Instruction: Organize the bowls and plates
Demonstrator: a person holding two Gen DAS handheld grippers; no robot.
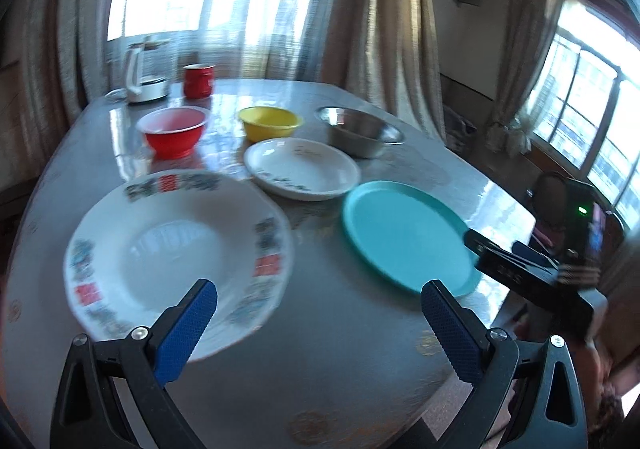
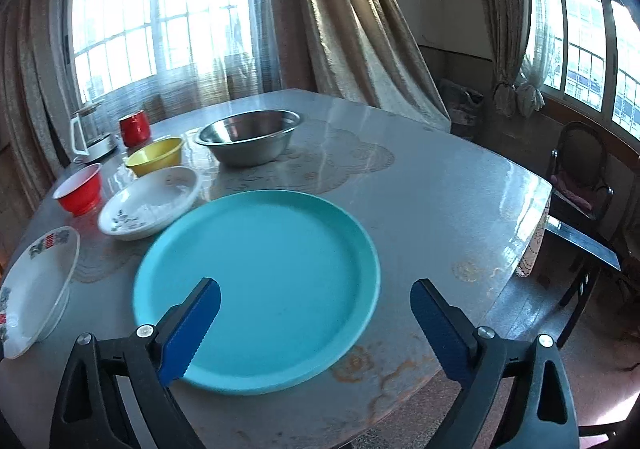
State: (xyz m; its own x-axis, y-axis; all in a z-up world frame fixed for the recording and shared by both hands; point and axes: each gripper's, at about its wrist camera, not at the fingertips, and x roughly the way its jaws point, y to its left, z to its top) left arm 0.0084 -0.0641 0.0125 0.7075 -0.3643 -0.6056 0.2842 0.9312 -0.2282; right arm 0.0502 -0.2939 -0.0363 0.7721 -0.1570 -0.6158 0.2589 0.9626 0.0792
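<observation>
On the far left of the table (image 2: 440, 185) stands a white kettle (image 1: 136, 69), and a red mug (image 1: 198, 80) stands just beside it. In front of them sits a red bowl (image 1: 174, 131). It is empty and stands upright.

Close to the near left edge lies a big white plate with colored pictures on its rim (image 1: 172, 253). The left gripper (image 1: 319, 305) hangs over the table just by it. Its two blue fingers are spread wide and they hold nothing. The left finger (image 1: 188, 329) shows in front of the plate's rim, but I cannot tell if it touches.

Next comes a yellow bowl (image 1: 270, 123), near the red bowl. Right in front of the yellow bowl lies a smaller white plate (image 1: 302, 169).

Then comes a shiny metal bowl (image 2: 250, 135), further back on the table, apart from the others.

Closer to me lies a flat teal plate (image 2: 256, 285), between the white plates and the right edge. The right gripper (image 2: 315, 303) hangs above its near side. Its fingers are wide apart too, with nothing between them. One blue finger (image 2: 192, 333) shows over the plate.

On the far right, past the table, stands a dark chair (image 2: 580, 173) by the window.
</observation>
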